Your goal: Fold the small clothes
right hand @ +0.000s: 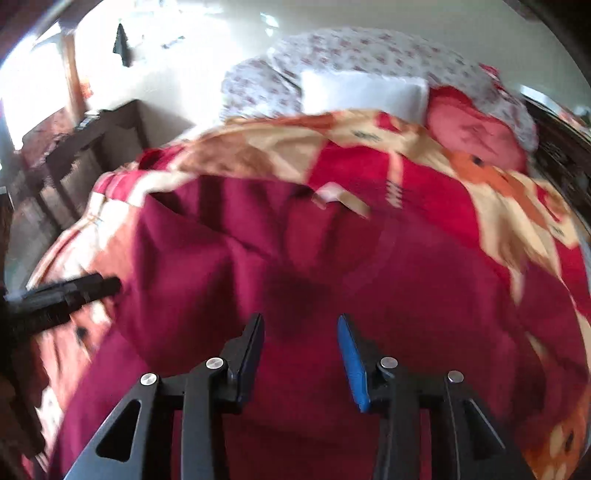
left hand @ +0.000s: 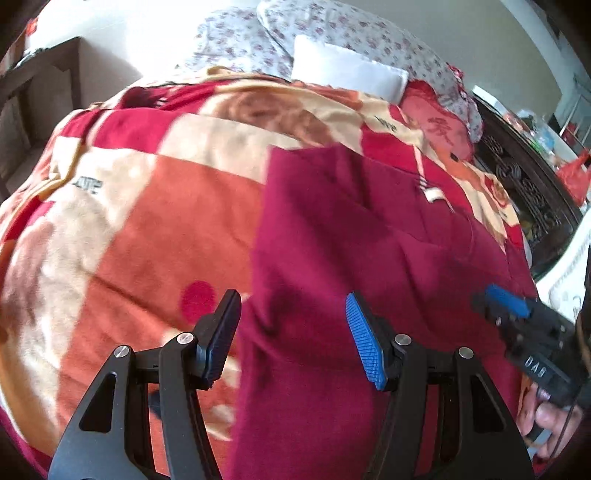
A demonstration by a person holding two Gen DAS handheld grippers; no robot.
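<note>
Your right gripper [left hand: 517,314] carries white lettering on its black body that looks like "DAB", though blur keeps it uncertain. The dark writing printed on the patterned blanket [left hand: 147,221] is too smeared to read, and so is the pale tag [left hand: 434,194] sewn near the far edge of the maroon garment [left hand: 351,240]. A gold character shows on the pink pillow [left hand: 439,129], blurred.

The maroon garment lies spread on the blanket, which covers a bed. Beyond the garment sit a white pillow [left hand: 347,70], the pink pillow beside it, and a floral quilt [left hand: 332,29] against a pale wall. Dark wooden furniture [right hand: 74,155] stands off the blanket's left side; a carved dark headboard [left hand: 524,184] runs along its right.

Your left gripper [left hand: 293,336] hangs over the garment's near left edge, jaws apart, nothing between them. Your right gripper's jaws also stand apart above the garment, gripping nothing.
</note>
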